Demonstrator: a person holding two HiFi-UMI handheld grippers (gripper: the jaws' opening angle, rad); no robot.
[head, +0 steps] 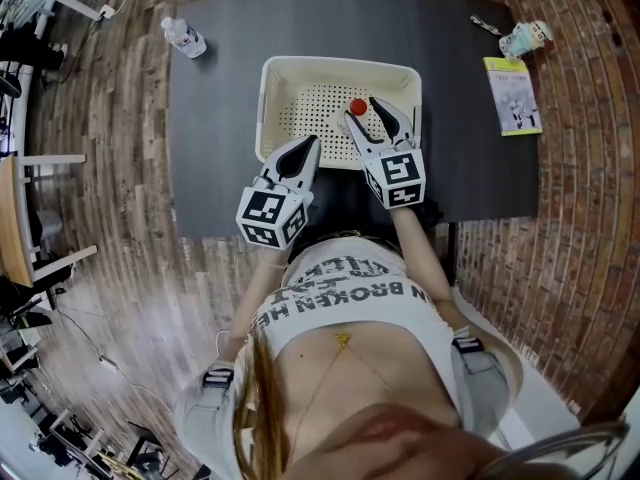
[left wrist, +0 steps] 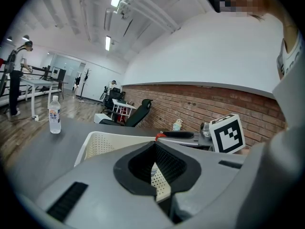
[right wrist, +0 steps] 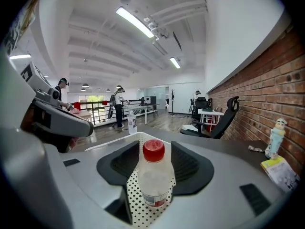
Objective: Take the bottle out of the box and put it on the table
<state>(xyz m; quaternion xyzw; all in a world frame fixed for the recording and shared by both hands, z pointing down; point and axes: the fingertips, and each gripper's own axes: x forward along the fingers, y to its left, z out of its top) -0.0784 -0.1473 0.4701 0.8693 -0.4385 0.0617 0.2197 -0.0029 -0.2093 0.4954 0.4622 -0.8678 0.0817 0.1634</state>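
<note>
Now the clear, red-capped bottle point(right wrist: 153, 180) stands upright in the white box point(head: 300, 71).

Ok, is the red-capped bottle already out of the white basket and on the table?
No, the red-capped bottle stands inside the white basket, between the open jaws of the right tool.

In the head view, most of the bottle point(head: 358, 106) hidden behind the fingers point(head: 362, 138) of the right gripper point(head: 363, 110).
</note>
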